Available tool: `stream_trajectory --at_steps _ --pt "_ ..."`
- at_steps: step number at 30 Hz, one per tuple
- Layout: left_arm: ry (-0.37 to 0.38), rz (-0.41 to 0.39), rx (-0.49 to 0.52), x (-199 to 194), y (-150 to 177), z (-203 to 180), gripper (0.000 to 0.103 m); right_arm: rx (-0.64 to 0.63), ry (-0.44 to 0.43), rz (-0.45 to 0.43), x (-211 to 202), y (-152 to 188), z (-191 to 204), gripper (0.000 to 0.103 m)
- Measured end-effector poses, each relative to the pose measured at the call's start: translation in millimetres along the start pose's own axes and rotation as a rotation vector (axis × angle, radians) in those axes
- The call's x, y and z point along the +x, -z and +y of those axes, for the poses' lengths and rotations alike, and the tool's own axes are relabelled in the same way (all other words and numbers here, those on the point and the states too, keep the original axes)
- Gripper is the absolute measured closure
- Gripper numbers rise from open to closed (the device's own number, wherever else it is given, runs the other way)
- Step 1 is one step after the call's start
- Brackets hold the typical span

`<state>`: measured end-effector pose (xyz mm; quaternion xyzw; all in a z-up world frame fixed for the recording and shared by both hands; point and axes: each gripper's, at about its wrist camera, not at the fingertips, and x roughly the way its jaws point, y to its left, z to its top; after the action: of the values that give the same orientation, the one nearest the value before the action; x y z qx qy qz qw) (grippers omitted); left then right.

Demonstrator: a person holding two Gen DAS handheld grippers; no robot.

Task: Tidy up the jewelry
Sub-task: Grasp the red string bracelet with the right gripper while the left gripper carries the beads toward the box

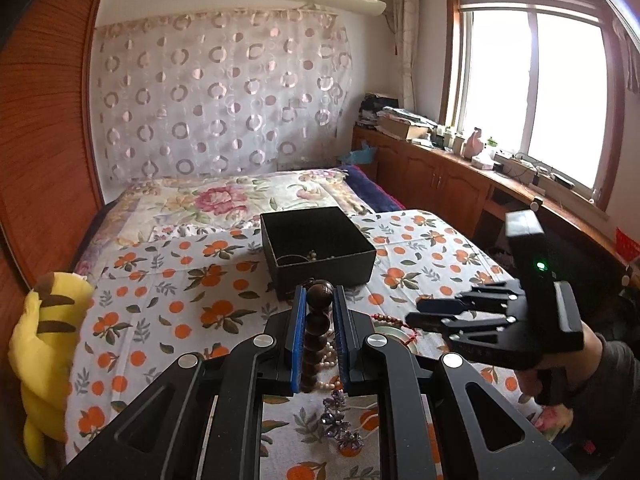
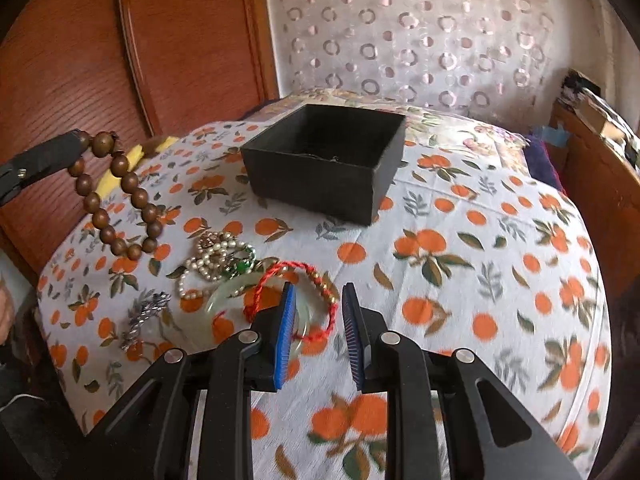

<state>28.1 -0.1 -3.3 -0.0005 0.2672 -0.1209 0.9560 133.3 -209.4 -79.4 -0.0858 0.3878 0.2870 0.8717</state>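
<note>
My left gripper is shut on a brown wooden bead bracelet, held above the bed. In the right wrist view the bracelet hangs as a loop from the left gripper at the far left. A black open box stands just beyond it, with a thin chain and pearls inside. My right gripper is open and low over a red cord bracelet and a pale jade bangle. Nothing is pressed between its pads. A pearl strand and a silvery crystal piece lie to the left.
The bed carries an orange-print sheet. The black box sits toward the far side. A yellow plush toy lies at the bed's left edge by a wooden wardrobe. A person's hand holds the right gripper.
</note>
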Motion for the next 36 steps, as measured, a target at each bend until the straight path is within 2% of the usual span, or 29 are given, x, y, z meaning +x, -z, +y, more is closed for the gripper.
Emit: stream_trajectory --at_steps 4,13,22,23,26,36 --pt "0.0 0.003 -0.003 -1.0 0.4 2.0 0.091 -0.003 -0.017 0.056 18.0 -6.1 -8.4 0.082" --pt "0.002 0.014 -0.001 4.2 1.2 -0.2 0.091 -0.009 -0.066 0.127 39.3 -12.9 -15.1 0.083" --pt "0.003 0.017 -0.006 6.2 2.0 -0.8 0.091 -0.091 -0.02 0.147 42.8 -15.4 -3.3 0.08" --pt "0.002 0.018 -0.007 8.2 1.8 -0.1 0.091 -0.097 -0.017 0.146 43.5 -15.8 -2.1 0.08" --pt "0.003 0.022 -0.011 13.1 1.2 1.6 0.091 -0.105 -0.01 0.132 43.7 -15.0 -1.5 0.095" --pt "0.011 0.004 -0.003 20.1 -12.1 9.9 0.091 -0.038 -0.02 -0.004 11.5 -34.2 -9.9 0.095"
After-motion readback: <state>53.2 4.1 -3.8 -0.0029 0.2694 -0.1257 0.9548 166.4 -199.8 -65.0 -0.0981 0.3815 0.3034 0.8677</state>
